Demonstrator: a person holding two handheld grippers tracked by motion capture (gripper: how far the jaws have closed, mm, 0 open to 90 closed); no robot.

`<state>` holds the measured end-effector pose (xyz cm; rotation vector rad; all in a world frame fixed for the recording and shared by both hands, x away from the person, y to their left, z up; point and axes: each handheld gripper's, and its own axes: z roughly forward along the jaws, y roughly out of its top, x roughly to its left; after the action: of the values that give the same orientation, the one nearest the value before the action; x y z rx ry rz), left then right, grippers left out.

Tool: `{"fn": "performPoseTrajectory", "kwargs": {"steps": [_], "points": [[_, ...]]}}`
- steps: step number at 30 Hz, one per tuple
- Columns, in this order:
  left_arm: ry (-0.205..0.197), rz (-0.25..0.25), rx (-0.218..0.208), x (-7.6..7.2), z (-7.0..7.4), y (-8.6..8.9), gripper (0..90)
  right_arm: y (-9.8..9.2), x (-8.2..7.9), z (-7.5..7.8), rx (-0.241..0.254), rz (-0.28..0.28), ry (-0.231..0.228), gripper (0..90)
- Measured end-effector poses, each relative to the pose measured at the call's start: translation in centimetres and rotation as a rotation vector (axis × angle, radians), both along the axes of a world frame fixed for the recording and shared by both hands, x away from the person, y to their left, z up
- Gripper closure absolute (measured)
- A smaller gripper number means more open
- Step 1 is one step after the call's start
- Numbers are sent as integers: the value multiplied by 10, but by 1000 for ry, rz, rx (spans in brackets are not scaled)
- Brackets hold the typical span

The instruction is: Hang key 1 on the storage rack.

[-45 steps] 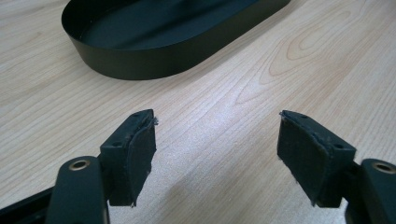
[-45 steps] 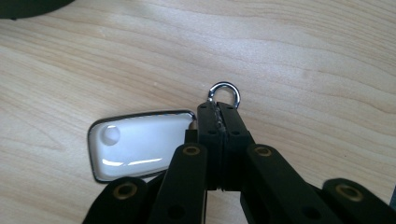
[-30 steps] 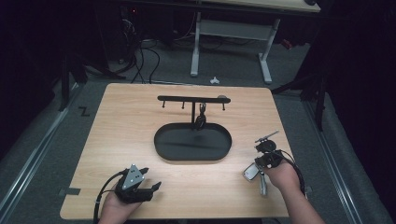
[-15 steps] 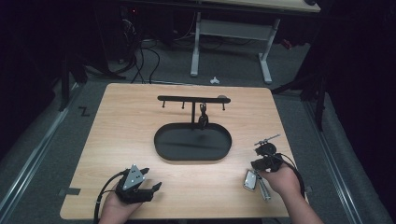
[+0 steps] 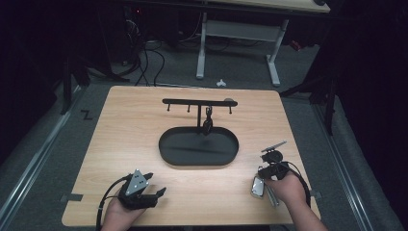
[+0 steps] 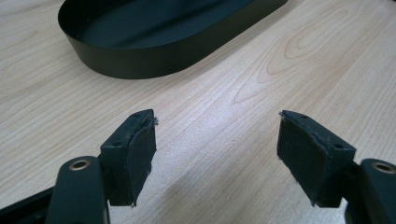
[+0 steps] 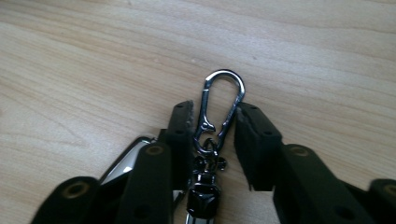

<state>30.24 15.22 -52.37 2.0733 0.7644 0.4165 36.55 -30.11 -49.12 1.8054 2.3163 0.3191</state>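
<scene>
A keychain with a silver carabiner [image 7: 224,100] and a silver fob [image 5: 258,187] lies on the wooden table near its front right. My right gripper [image 7: 212,116] points down over it. Its jaws have just been opening and stand on either side of the carabiner, the left pad clear of it. My left gripper [image 6: 215,144] rests open and empty at the front left [image 5: 156,184], aimed at the black oval tray [image 6: 140,60]. Behind the tray [image 5: 166,144] stands a black hook rack [image 5: 199,102] with one dark keyring [image 5: 208,125] hanging from it.
The tabletop [image 5: 120,130] is bare wood around the tray. Beyond its far edge the floor holds cables [image 5: 144,57] and a white desk frame [image 5: 238,33]. Cables trail from both grippers toward the near edge.
The right hand and the keychain have shifted slightly toward the near edge of the table. The left gripper has stayed where it was.
</scene>
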Motion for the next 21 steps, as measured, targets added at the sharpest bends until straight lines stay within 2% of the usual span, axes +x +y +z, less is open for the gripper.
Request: {"fn": "performPoseTrajectory", "kwargs": {"steps": [1,4,7,16,21], "points": [[-2,1,1,0,0,0,286,1,0,0,0,10,2,723],[-3,-5,5,0,0,-1,287,8,1,0,-14,54,-2,731],[-3,-5,5,0,0,-1,286,13,3,0,-4,74,-2,733],[2,0,-1,0,0,0,286,24,15,0,13,76,-10,745],[0,3,-6,0,-1,1,286,29,18,1,2,107,-4,746]]}}
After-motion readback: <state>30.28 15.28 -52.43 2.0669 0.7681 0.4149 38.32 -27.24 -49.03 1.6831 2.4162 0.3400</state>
